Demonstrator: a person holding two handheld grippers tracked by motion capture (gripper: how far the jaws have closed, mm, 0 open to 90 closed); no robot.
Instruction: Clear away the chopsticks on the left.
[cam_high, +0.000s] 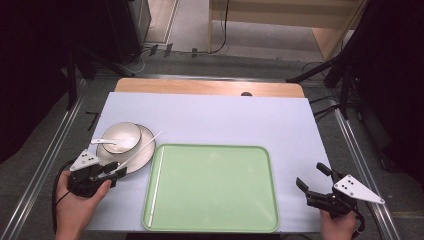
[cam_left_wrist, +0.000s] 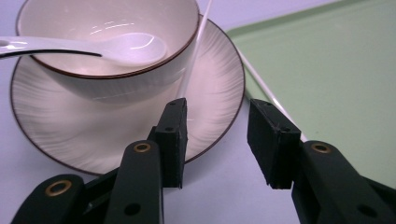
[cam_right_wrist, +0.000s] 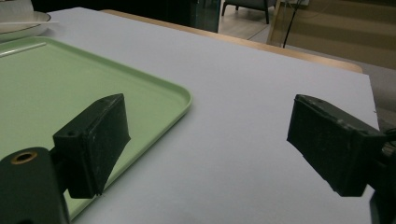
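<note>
A white bowl (cam_high: 121, 136) with a dark rim stands on a ribbed plate (cam_high: 144, 153) at the table's left, and a white spoon (cam_left_wrist: 116, 46) lies in it. One white chopstick (cam_high: 145, 146) slants across the plate, its near end at my left gripper's (cam_high: 114, 170) left jaw. In the left gripper view the left gripper (cam_left_wrist: 218, 112) is open over the plate's near rim, and nothing is pinched. A second chopstick (cam_high: 155, 189) lies along the left side of the green tray (cam_high: 250, 220). My right gripper (cam_high: 310, 175) stands open right of the tray, wide and empty (cam_right_wrist: 210, 109).
A pale sheet (cam_high: 225, 115) covers the table, with a wooden strip (cam_high: 210, 87) at its far edge. Metal rails (cam_high: 45, 160) run along both sides. The tray's inside holds just the one chopstick.
</note>
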